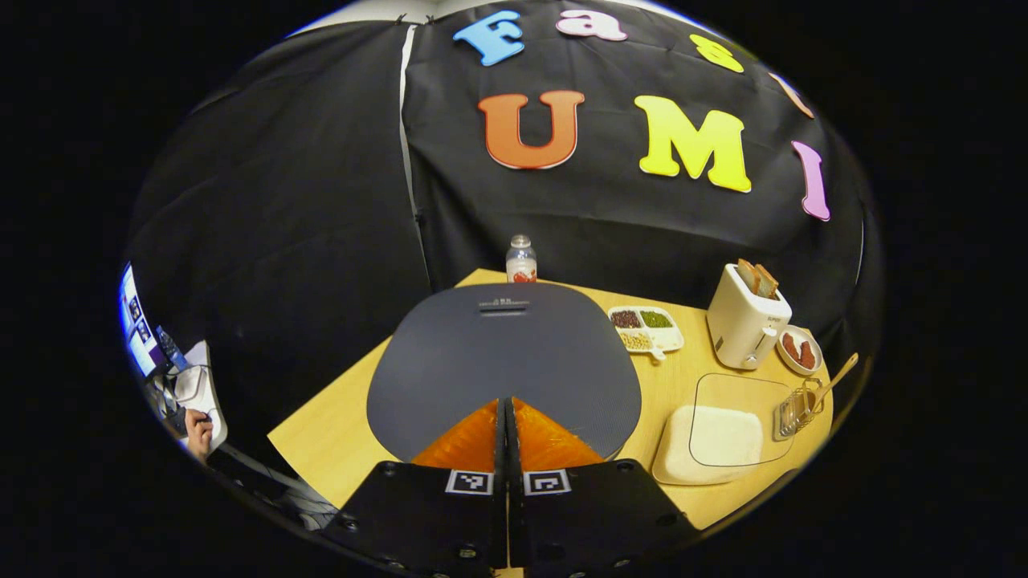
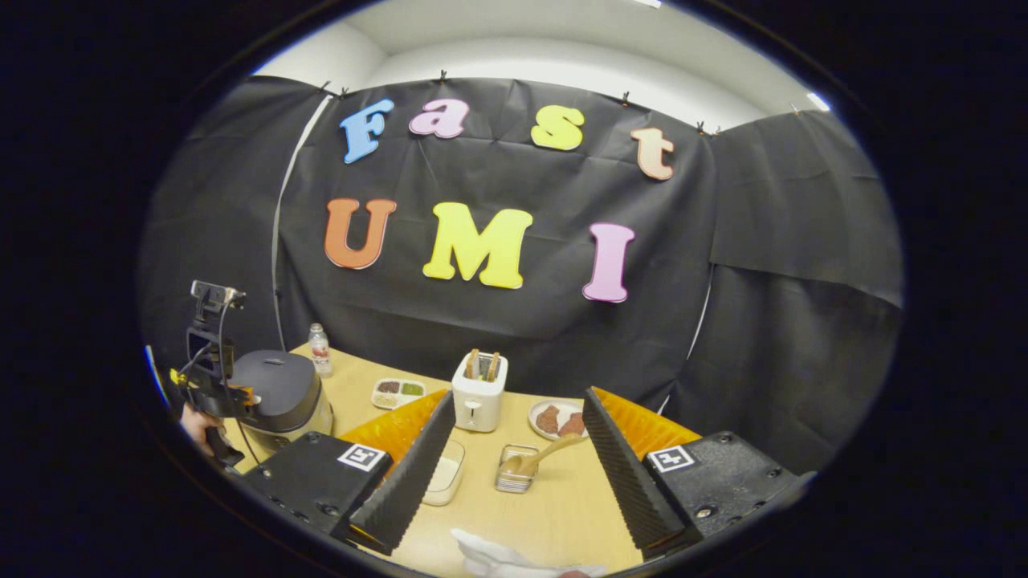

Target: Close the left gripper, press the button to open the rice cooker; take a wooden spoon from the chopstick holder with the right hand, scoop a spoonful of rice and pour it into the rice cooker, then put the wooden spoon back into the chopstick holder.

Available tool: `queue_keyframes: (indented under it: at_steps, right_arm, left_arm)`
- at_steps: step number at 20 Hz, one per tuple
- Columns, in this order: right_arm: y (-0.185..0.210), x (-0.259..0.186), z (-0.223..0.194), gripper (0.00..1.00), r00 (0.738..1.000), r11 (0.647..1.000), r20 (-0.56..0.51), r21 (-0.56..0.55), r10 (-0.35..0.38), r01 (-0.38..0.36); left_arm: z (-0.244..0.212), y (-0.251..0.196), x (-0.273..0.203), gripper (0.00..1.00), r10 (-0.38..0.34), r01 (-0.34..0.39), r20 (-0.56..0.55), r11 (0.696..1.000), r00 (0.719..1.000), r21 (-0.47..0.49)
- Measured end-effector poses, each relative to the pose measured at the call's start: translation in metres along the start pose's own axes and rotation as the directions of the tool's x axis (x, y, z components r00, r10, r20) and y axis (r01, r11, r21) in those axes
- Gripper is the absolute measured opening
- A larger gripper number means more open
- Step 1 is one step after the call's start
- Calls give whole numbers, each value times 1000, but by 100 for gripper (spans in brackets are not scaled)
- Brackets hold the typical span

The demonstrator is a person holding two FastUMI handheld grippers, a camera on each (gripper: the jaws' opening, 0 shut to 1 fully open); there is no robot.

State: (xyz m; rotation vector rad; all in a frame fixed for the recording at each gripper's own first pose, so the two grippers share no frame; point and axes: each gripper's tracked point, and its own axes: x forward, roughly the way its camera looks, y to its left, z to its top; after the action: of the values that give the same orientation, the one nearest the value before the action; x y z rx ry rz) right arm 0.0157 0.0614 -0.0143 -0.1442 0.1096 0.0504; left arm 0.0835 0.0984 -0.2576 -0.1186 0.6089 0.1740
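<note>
The left gripper [image 1: 506,417] has its two fingers pressed together with no gap and nothing between them. It is held just above the near edge of the rice cooker [image 1: 504,361], pointing across the lid. In the right gripper view the same gripper [image 2: 241,395] appears at the far left, against the near side of the rice cooker [image 2: 281,397], with a hand [image 2: 193,421] below it.

The right gripper [image 2: 514,449] is spread wide and holds nothing. It hovers above the table [image 2: 554,506], level and aimed at the back wall.

The rice cooker lid is dark grey, rounded and down on the body. A slot-like recess sits near its far edge.

Directly ahead of the right gripper, between its fingers, stands the chopstick holder [image 2: 516,478], a small wire basket. The wooden spoon [image 2: 540,457] rests in it, handle tilted up toward the right finger. Just beside the left finger is a clear container of rice [image 2: 444,478]. In the left gripper view the rice container [image 1: 723,433] lies right of the fingers, with the chopstick holder [image 1: 795,408] and wooden spoon [image 1: 835,377] beyond it.

Farther out stands a white toaster [image 2: 479,397] with bread in its slots, a plate [image 2: 558,419] with brown pieces to its right, a divided tray [image 2: 398,392] of beans to its left, and a small bottle [image 2: 320,350] past the rice cooker. A white cloth [image 2: 498,558] lies at the near table edge.
</note>
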Motion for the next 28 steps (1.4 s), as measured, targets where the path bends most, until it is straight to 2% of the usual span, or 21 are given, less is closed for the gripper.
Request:
queue_keyframes:
  at_steps: [3, 14, 16, 19, 20, 22, 24, 25, 27, 28]
  right_arm:
    - [0, 2, -1, 100, 1000, 1000, -8, 7, -1, 1]
    - [-4, 4, -4, 100, 1000, 1000, -9, -1, -15, 15]
    - [-3, 4, -3, 100, 1000, 1000, -7, -3, -13, 13]
    - [-4, 1, 2, 100, 1000, 1000, 14, -1, -10, 10]
    - [-7, 0, 4, 100, 1000, 1000, 23, -1, -16, 16]
    - [-9, -3, 6, 100, 999, 1000, 39, 5, -21, 21]
    - [-13, -4, 11, 100, 998, 999, 57, 11, -31, 30]
    - [-15, -5, 14, 100, 997, 999, 67, 15, -35, 34]
    - [-17, -6, 17, 100, 996, 999, 81, 22, -39, 38]
    - [-19, -7, 19, 100, 995, 999, 88, 23, -45, 43]
  left_arm:
    - [-4, 5, 6, 1, 26, -27, 6, 998, 1000, 54]
    - [-8, 3, 6, 1, 20, -19, -56, 999, 998, 25]
    - [-4, 4, 7, 1, 28, -27, -24, 997, 999, 67]
    - [22, 3, 2, 1, 25, -39, 118, 992, 993, 118]
    - [34, 4, -3, 1, 30, -49, 160, 992, 987, 115]
    - [74, 6, -18, 1, 31, -68, 302, 991, 953, 114]
    - [116, 4, -37, 0, 25, -59, 417, 996, 908, 69]
    - [141, 8, -50, 0, 38, -74, 481, 996, 876, 57]
    - [163, 6, -68, 0, 28, -62, 533, 997, 846, 45]
    - [166, 3, -76, 0, 20, -58, 540, 997, 841, 54]
